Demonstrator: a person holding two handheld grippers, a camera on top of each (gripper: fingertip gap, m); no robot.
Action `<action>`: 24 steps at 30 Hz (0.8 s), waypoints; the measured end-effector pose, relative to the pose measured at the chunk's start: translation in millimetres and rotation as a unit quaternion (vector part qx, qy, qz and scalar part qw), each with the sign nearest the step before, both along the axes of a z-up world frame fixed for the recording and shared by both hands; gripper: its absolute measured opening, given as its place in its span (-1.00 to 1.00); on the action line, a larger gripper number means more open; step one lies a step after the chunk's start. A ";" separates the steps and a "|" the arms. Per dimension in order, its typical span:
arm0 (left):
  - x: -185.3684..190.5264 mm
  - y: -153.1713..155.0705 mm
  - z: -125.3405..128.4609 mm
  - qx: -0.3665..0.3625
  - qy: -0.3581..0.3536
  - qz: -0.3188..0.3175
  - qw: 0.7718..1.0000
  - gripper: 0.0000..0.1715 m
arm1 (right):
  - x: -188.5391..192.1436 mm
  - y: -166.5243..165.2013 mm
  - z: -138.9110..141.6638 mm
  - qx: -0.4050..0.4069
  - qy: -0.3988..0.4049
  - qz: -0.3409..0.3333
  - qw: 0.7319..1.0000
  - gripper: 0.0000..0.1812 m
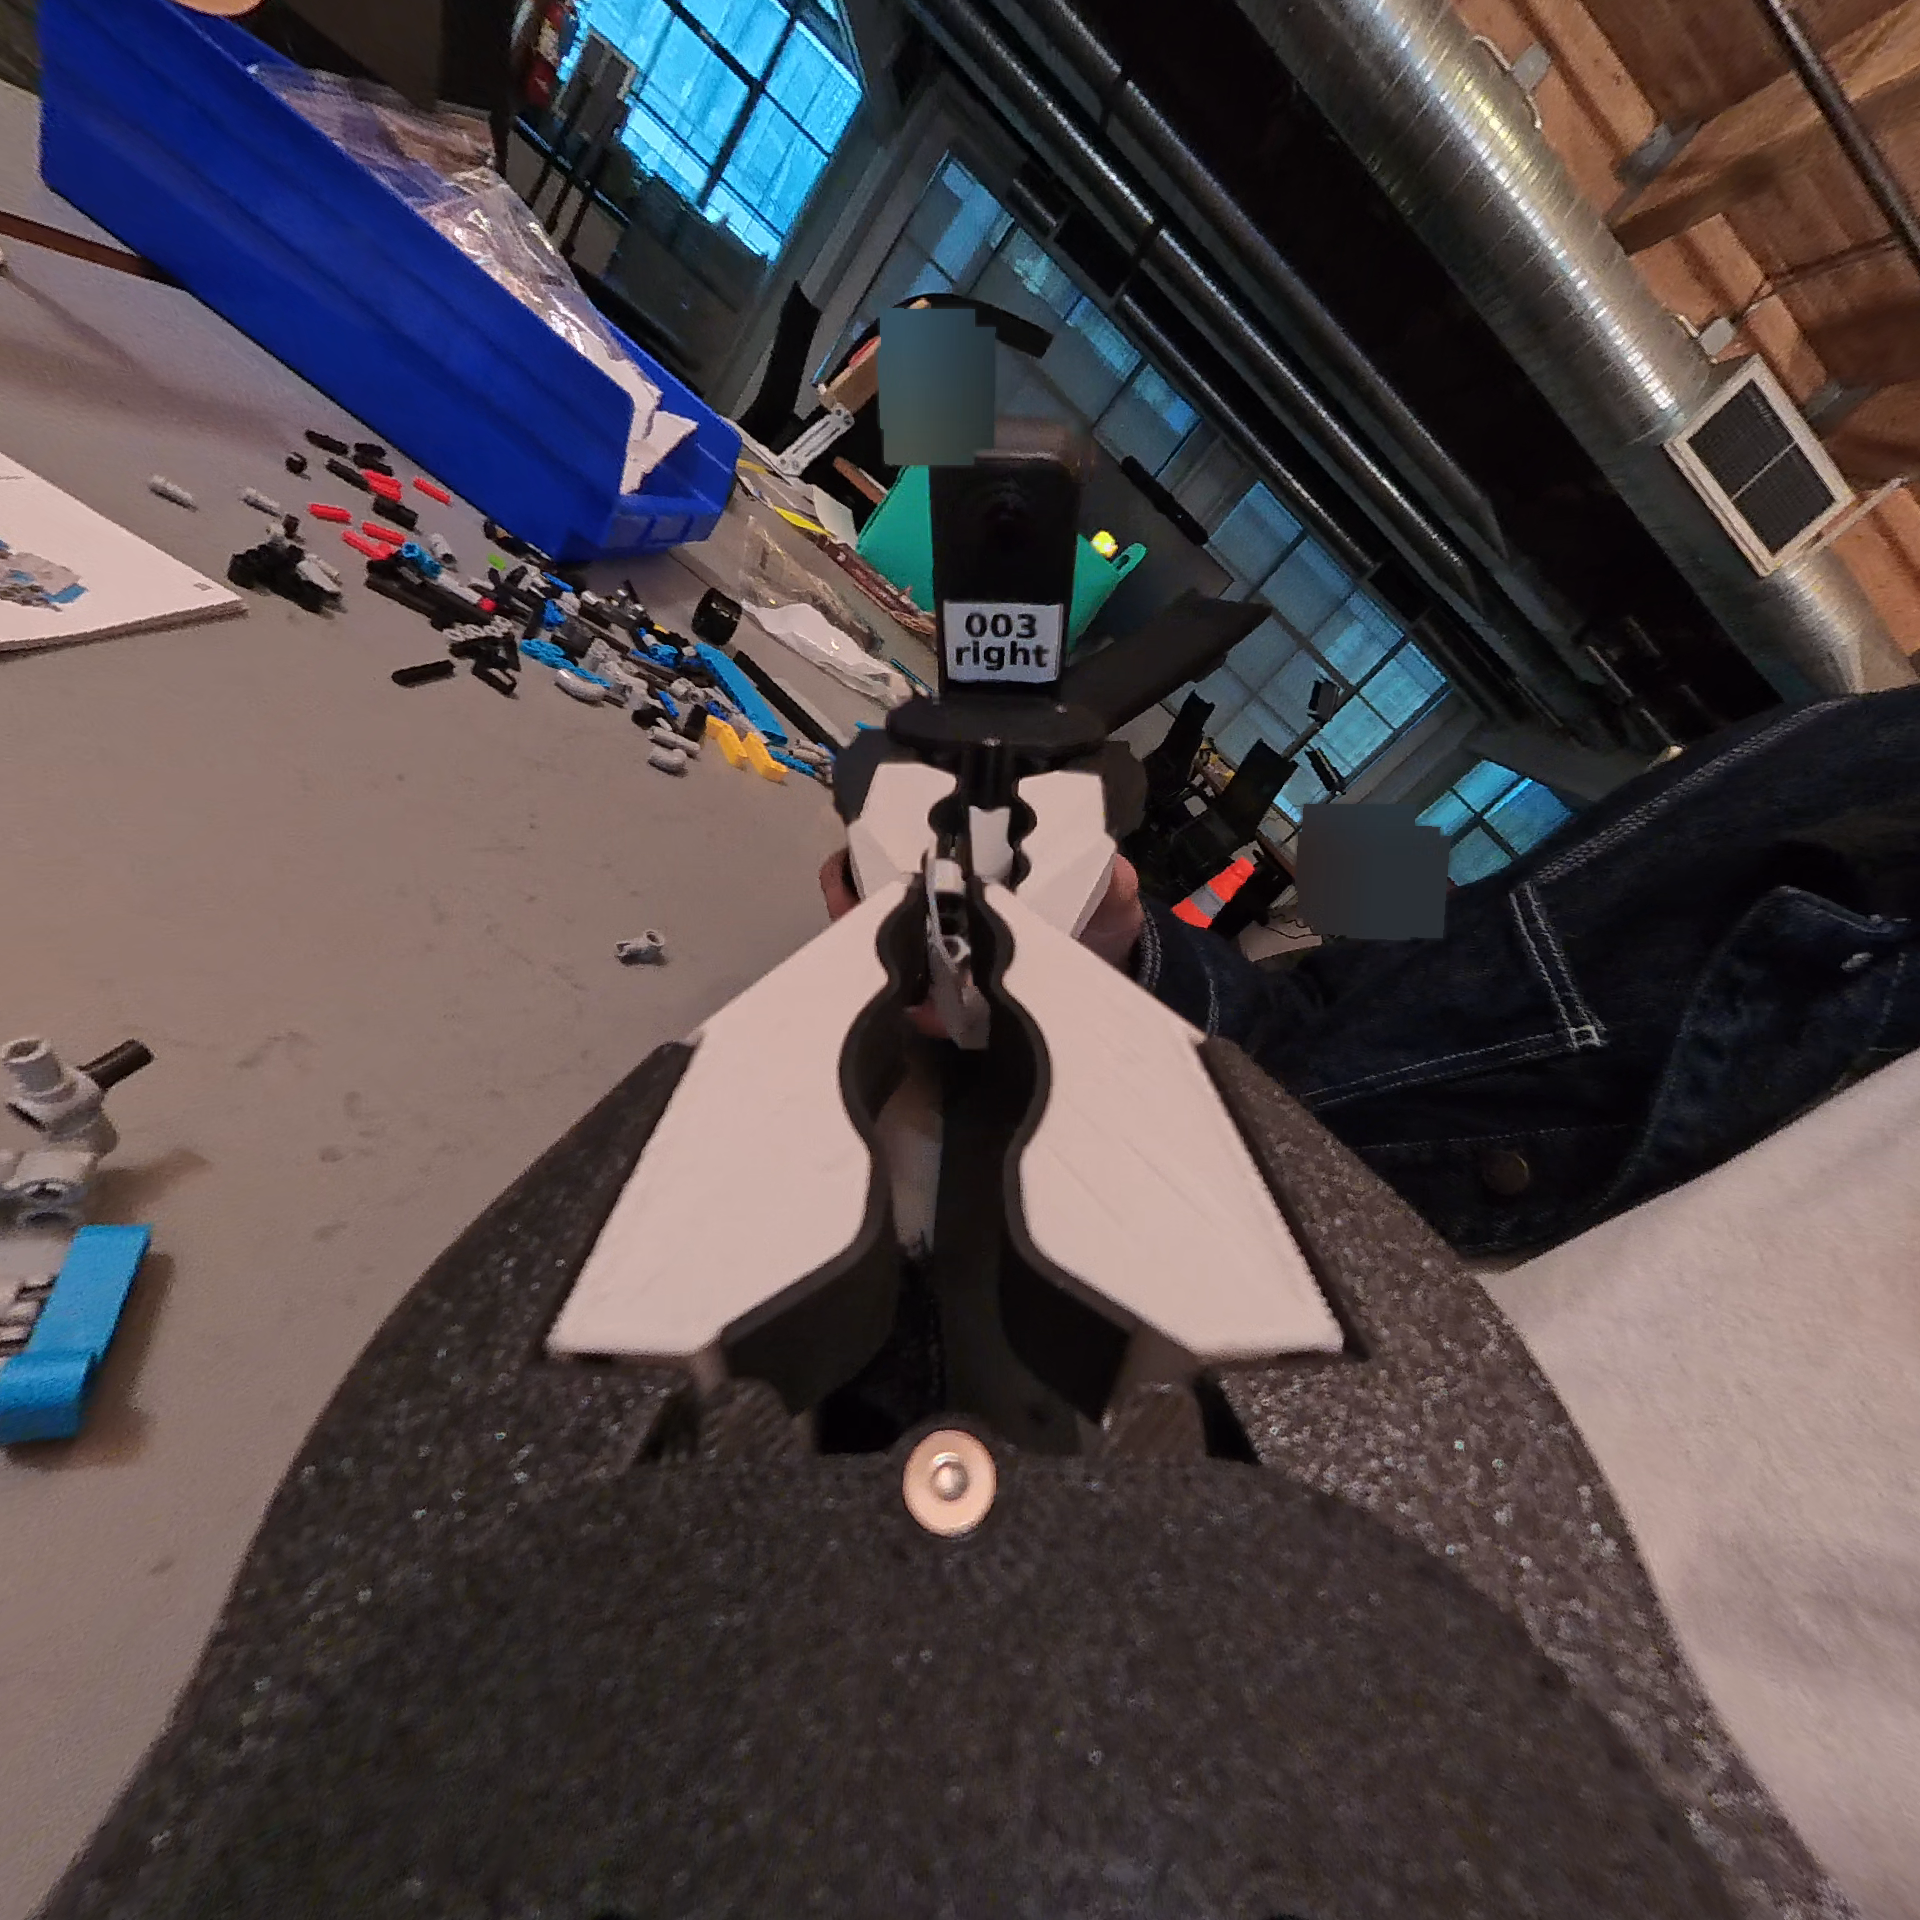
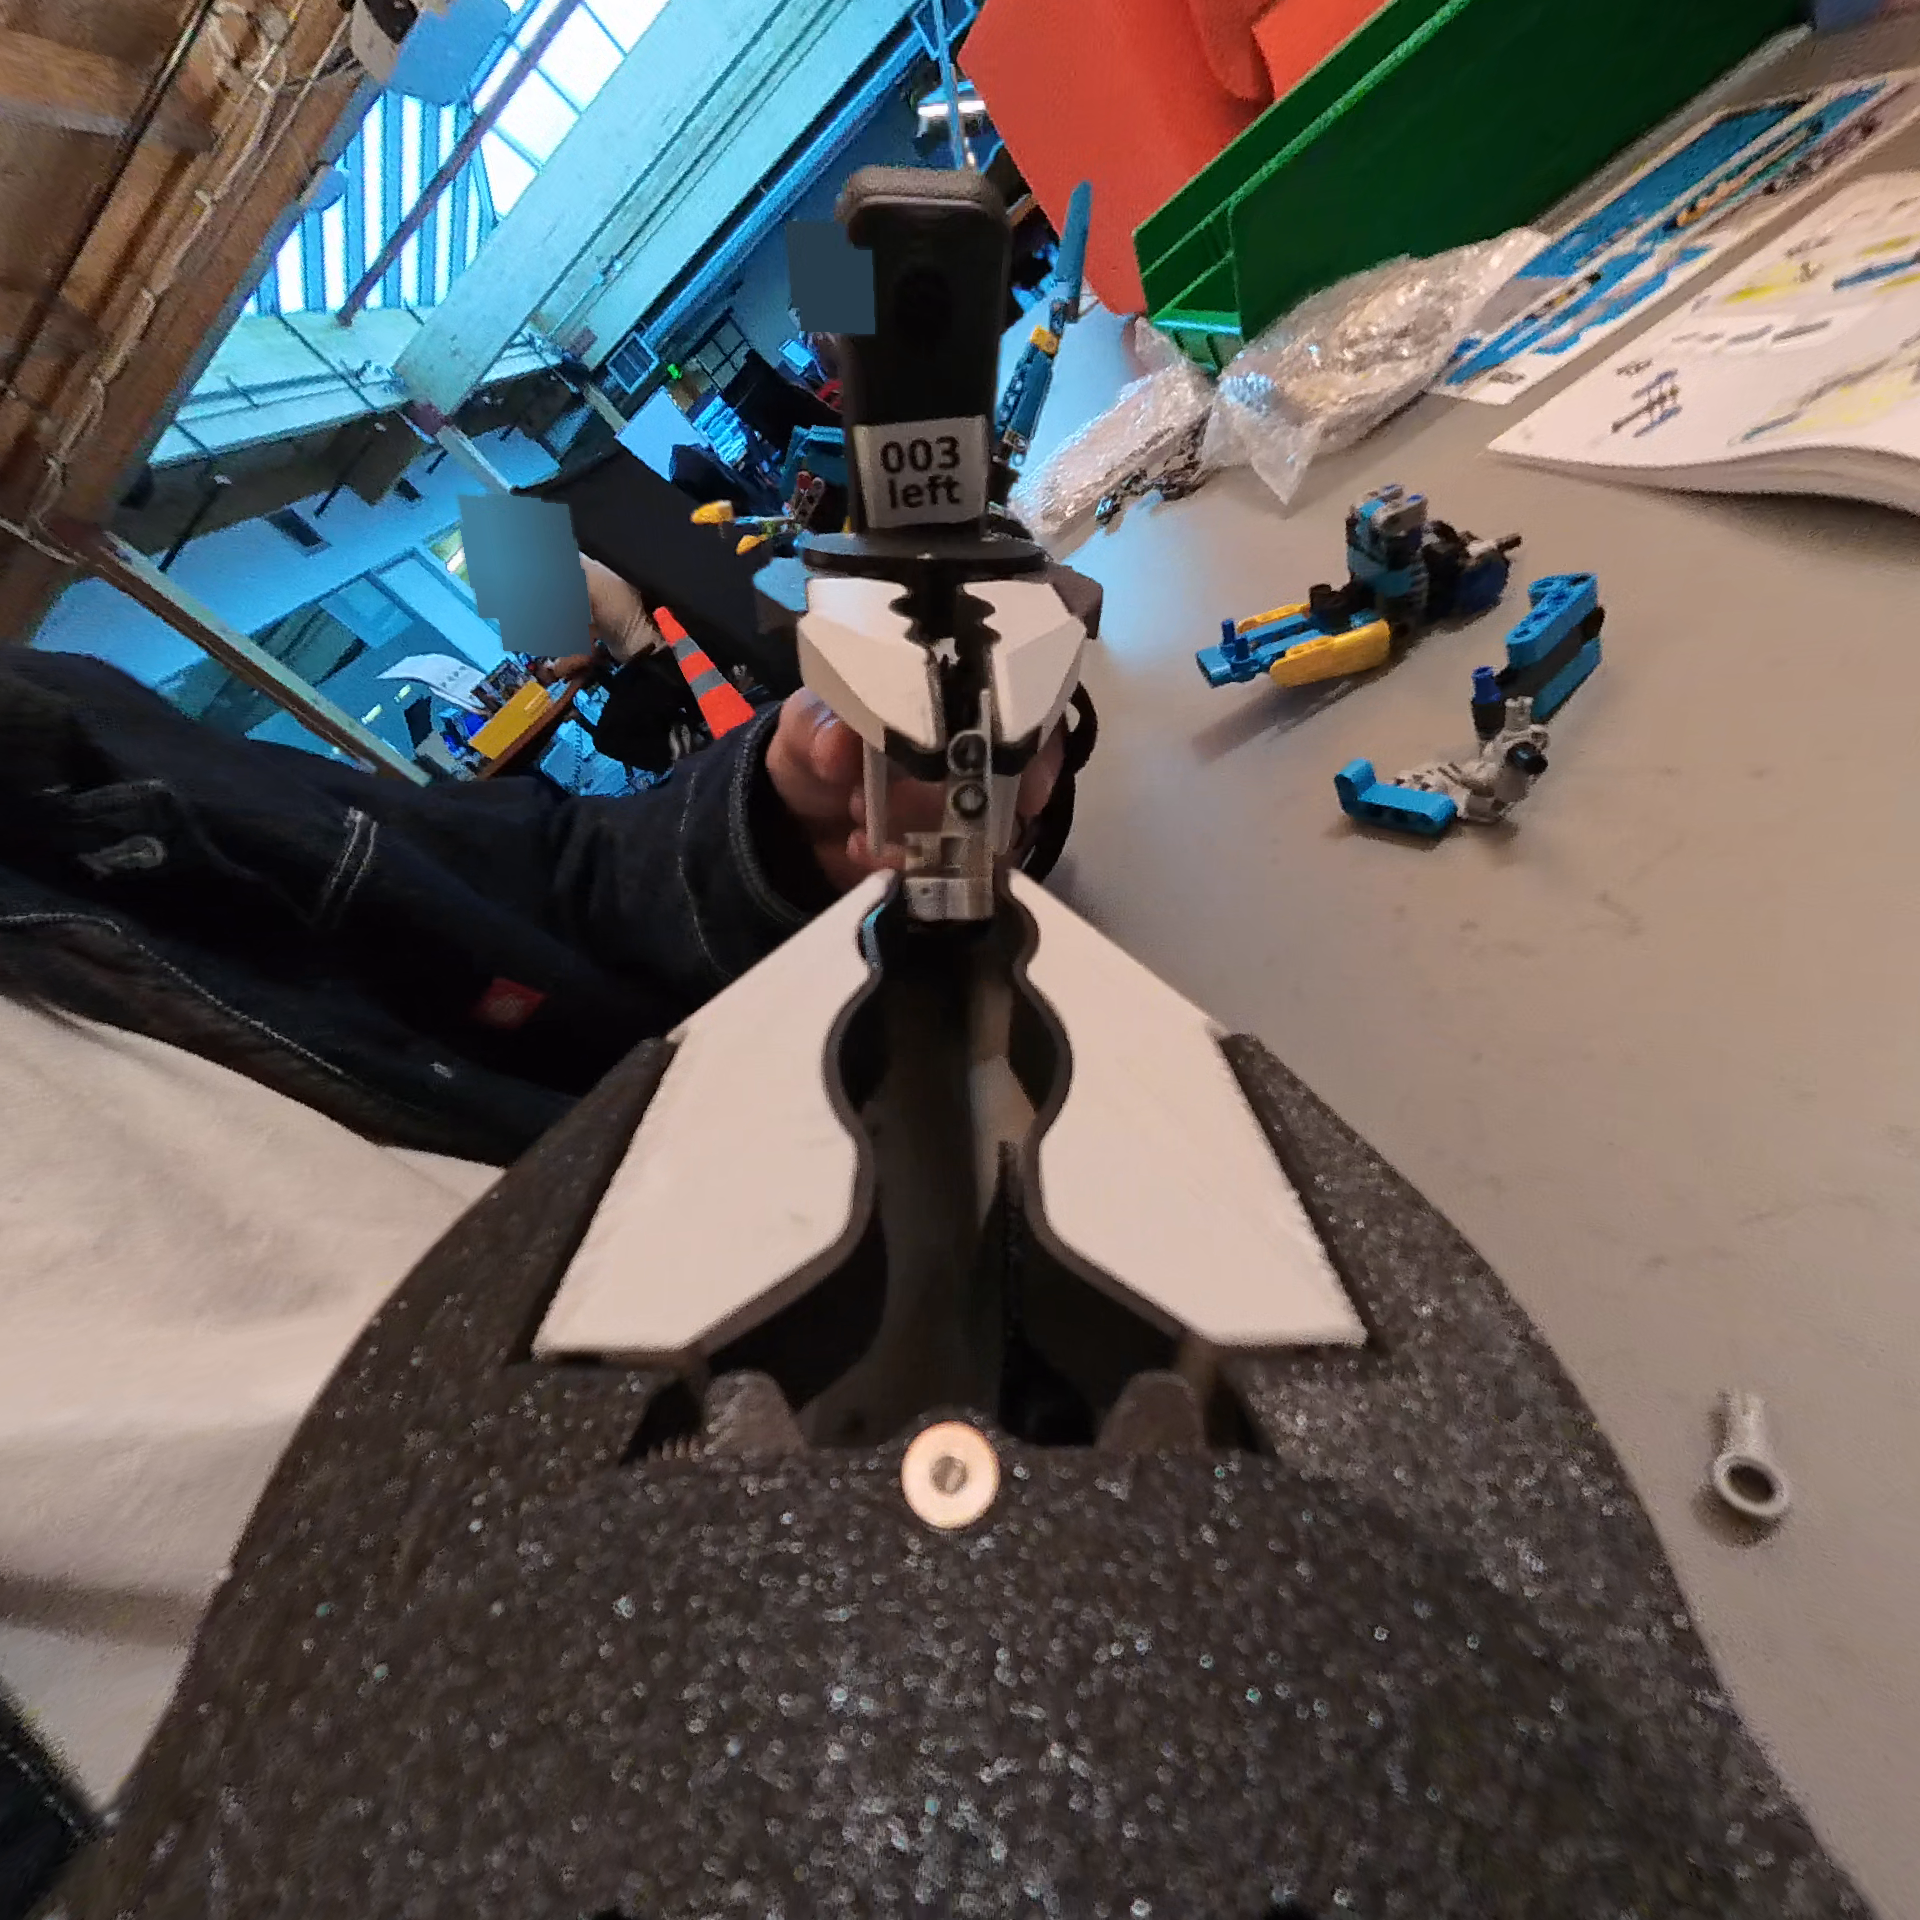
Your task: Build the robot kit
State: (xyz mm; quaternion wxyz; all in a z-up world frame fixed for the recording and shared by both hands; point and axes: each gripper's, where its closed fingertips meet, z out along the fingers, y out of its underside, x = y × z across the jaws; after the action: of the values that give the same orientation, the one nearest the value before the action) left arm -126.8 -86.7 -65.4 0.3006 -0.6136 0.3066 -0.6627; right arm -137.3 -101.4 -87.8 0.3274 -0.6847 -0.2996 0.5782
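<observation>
Facing tip to tip above the table point(image 1: 312, 935), each hand-held gripper, left point(image 1: 951, 961) and right point(image 2: 940, 894), pinches one small grey part point(image 2: 948, 852).

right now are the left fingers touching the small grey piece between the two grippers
Touching: in the right wrist view, the left gripper fingers pinch the grey piece from both sides, with no gap visible.

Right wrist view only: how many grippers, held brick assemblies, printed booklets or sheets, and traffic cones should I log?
Grippers: 2 (right gripper, left gripper)
Grey brick assembly gripped between them: 1
Printed booklets or sheets: 2 (open booklet, blue-printed sheet)
Traffic cone: 1
Total: 6
</observation>
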 end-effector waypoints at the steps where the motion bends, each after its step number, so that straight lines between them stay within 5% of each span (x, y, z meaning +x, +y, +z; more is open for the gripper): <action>1: -0.3 2.3 0.1 0.000 0.000 0.008 1.000 -0.91 | -0.9 1.9 -0.2 -0.017 0.010 -0.004 1.000 -0.84; 4: -5.3 12.0 2.1 -0.006 -0.008 0.037 0.999 -0.79 | 4.1 14.5 3.6 -0.055 0.047 -0.040 0.997 -0.84; 20: -0.9 13.4 -12.5 0.033 0.045 0.063 0.996 -0.99 | -7.0 12.7 -9.3 0.017 -0.030 -0.055 0.998 -0.83; 24: -3.8 17.9 -20.2 0.053 0.079 0.083 0.992 -0.99 | 14.5 19.0 -5.6 0.052 -0.057 -0.069 0.995 -0.72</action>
State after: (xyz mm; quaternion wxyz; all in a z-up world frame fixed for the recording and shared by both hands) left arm -130.7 -68.9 -85.7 0.3611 -0.6706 0.3122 -0.5678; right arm -122.8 -82.5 -93.4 0.3840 -0.7176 -0.2991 0.4982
